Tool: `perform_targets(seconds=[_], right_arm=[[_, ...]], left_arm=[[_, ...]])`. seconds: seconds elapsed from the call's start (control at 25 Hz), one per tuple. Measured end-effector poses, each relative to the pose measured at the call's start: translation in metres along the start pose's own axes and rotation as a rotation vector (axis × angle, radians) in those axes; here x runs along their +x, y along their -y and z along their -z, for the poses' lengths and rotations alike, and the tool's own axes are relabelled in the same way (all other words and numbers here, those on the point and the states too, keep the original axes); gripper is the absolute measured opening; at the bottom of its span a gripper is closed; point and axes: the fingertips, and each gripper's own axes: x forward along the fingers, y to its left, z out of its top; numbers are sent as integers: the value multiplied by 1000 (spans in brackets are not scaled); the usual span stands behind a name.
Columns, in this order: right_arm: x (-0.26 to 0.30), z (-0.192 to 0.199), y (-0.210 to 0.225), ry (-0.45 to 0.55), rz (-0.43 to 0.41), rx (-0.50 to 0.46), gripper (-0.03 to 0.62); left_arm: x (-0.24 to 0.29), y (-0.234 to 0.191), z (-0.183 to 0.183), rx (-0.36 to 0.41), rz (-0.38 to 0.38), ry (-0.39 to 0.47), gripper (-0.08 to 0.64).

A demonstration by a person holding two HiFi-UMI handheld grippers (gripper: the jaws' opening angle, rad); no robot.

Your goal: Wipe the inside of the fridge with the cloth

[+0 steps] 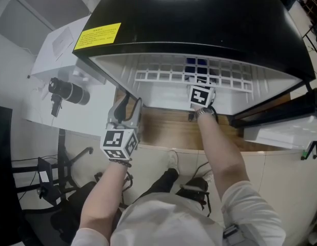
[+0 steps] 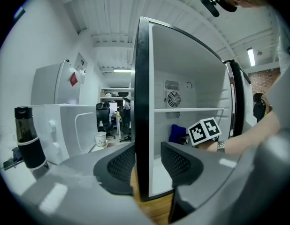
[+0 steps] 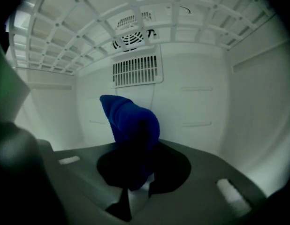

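Observation:
A small black fridge (image 1: pixel 199 19) stands open on a wooden top (image 1: pixel 169 129), with a white inside. My right gripper (image 3: pixel 135 172) reaches into the lower compartment, under the wire shelf (image 1: pixel 194 76). It is shut on a bunched blue cloth (image 3: pixel 131 121), which sticks up in front of the white back wall. The cloth (image 1: pixel 196 63) shows through the shelf in the head view. My left gripper (image 2: pixel 147 163) sits at the front edge of the fridge's left wall (image 2: pixel 142 102). Its jaws straddle that edge, with a small gap on the inner side.
A vent grille (image 3: pixel 135 71) is set in the fridge's back wall. Left of the fridge stand a white appliance (image 2: pixel 65 125), a black bottle (image 2: pixel 25 139) and a paper cup (image 2: pixel 101 138). The open door (image 1: pixel 281 122) hangs at the right.

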Motion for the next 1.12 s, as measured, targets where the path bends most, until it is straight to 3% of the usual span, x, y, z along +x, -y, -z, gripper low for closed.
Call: perform_targets(seconds=[1.12], right_arm=[[-30, 6, 101, -28, 231, 73, 55]], left_arm=[[1, -1, 1, -14, -39, -1, 166]])
